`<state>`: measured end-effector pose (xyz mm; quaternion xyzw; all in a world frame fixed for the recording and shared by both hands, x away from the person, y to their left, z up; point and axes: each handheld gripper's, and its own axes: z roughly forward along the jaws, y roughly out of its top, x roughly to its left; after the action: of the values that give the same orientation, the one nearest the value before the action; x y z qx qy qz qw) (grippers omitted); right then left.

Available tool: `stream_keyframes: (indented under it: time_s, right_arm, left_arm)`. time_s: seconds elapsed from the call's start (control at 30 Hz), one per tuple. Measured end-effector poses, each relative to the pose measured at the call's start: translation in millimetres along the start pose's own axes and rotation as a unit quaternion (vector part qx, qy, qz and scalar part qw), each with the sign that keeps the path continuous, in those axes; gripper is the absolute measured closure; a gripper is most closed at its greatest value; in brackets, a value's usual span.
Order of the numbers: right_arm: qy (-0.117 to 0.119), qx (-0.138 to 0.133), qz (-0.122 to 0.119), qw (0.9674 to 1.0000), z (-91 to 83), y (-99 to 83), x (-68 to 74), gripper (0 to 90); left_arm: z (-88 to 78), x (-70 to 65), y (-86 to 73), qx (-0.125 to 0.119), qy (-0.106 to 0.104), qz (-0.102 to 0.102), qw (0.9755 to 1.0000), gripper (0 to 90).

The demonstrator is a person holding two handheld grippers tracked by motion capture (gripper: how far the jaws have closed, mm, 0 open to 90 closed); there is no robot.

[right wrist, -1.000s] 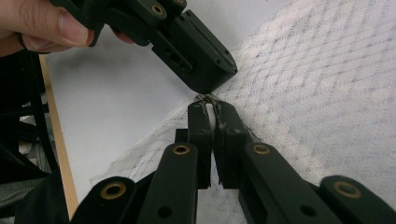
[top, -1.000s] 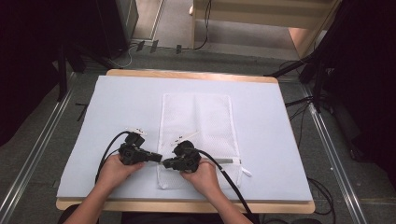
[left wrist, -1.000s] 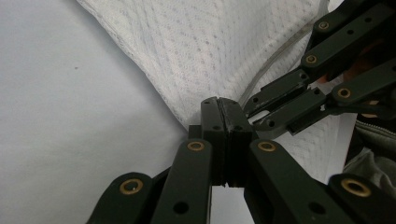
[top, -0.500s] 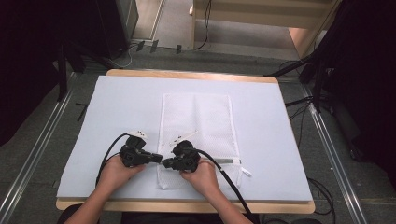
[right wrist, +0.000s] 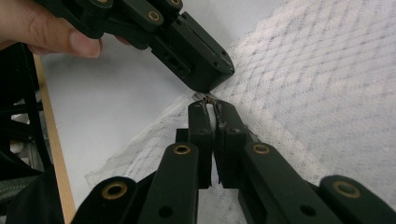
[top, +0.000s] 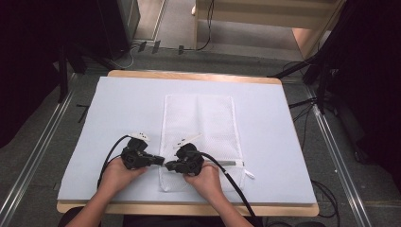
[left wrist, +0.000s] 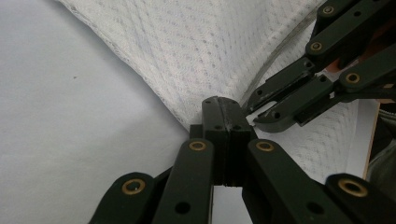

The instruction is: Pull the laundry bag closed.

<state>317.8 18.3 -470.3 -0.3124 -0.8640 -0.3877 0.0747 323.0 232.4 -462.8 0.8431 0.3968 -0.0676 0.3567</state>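
In the high view, a white rectangular mesh laundry bag [top: 198,132] lay flat on the pale blue mat [top: 118,113] that covered the wooden worktop [top: 189,74], running from the middle of the worktop down to its near edge. The left gripper [top: 161,161] and the right gripper [top: 168,165] met tip to tip at the bag's left edge, close to its near left corner. Each was held in one of the person's hands, and both hands rested near the worktop's near edge. A black cable [top: 227,177] trailed from the right gripper across the bag toward the near edge.

In the left gripper view, the left gripper's [left wrist: 225,109] black jaws were pressed fully together, their tips set on the edge of the bag's [left wrist: 201,46] fine, dimpled mesh where it rose off the mat [left wrist: 60,121]. The right gripper [left wrist: 258,112] came in from the right, its tips just beside them.

In the right gripper view, the right gripper's [right wrist: 211,108] jaws were closed, nipping a thin fold of the bag's [right wrist: 327,79] mesh edge at their tips. The left gripper [right wrist: 205,86] came in from the upper left, with its tip touching the same spot. Whether the bag contained anything could not be told.
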Motion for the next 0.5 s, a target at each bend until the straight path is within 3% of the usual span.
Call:
stream_keyframes:
  time_s: [0.5]
  right_arm:
    - [0.000, -0.002, -0.001, 1.0000, -2.3, -1.9, -1.4, 88.9]
  left_arm:
    - [0.0, -0.5, 0.0, 0.000, 0.000, 0.006, 1.0000, 90.0]
